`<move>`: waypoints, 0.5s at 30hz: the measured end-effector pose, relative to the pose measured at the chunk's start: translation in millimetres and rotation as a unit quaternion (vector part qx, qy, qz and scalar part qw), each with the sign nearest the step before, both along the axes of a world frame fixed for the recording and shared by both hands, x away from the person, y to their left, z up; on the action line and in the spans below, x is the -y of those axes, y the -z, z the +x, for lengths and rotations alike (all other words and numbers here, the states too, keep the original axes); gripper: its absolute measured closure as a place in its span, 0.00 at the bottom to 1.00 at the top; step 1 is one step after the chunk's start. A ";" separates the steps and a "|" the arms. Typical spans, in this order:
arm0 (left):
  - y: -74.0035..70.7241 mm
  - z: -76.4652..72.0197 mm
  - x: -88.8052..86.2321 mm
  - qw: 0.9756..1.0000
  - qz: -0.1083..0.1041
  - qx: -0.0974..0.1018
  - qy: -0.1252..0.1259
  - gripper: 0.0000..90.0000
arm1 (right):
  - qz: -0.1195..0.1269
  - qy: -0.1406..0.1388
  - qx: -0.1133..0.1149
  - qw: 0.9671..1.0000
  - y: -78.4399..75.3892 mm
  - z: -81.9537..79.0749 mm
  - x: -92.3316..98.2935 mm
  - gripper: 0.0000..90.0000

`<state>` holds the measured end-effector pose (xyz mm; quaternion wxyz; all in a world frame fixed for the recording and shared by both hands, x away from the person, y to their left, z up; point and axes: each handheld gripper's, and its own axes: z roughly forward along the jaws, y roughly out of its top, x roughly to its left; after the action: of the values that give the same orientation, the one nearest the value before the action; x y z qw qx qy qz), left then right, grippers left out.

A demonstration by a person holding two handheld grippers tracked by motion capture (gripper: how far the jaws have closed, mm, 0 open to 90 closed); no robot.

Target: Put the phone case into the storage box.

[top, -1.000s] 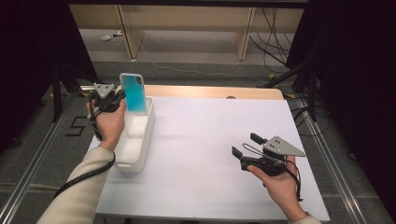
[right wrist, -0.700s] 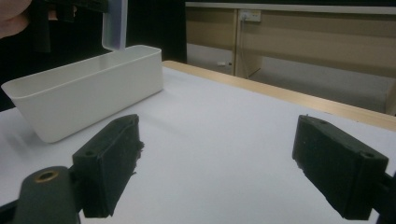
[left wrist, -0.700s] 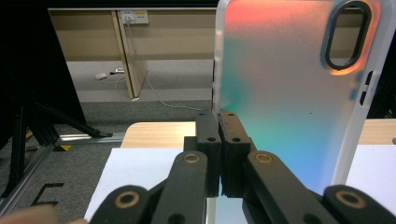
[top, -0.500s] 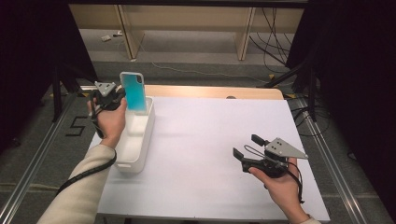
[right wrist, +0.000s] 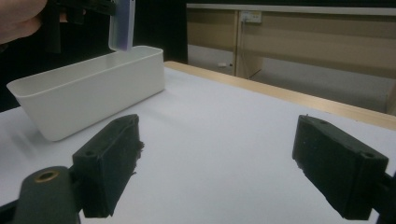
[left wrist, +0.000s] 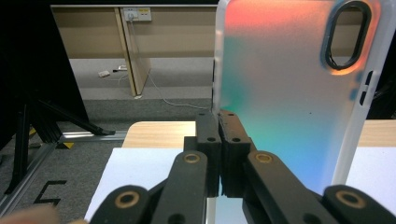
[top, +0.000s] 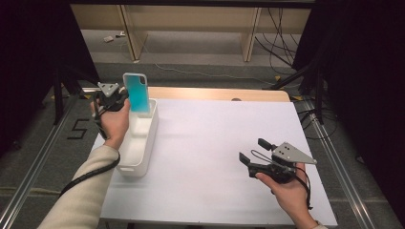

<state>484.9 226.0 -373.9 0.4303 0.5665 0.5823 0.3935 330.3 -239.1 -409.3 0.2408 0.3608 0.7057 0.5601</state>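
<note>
The left gripper (top: pixel 125 98) pinches the phone case (top: pixel 137 92) by one thin edge, upright over the far end of the bin (top: pixel 143 143); held so narrowly, it may swing or slip. The right gripper (top: pixel 254 155) waits open and empty, well apart from the bin

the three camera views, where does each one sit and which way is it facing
High view: above the near table edge, looking forward and down; both forearms enter below.
Left gripper view: rides the left gripper, jaws shut on the translucent teal phone case.
Right gripper view: rides the open right gripper, facing the white plastic bin.
All three show the case.
</note>
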 end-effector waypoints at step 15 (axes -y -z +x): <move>0.3 4.3 -2.3 1.000 0.001 -0.003 -0.003 0.98 | -0.007 0.000 -0.006 1.000 2.9 -7.8 5.7 0.18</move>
<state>489.2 228.3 -374.2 0.4268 0.5662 0.5848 0.3939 322.4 -244.8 -412.2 0.2391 0.3629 0.7111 0.5527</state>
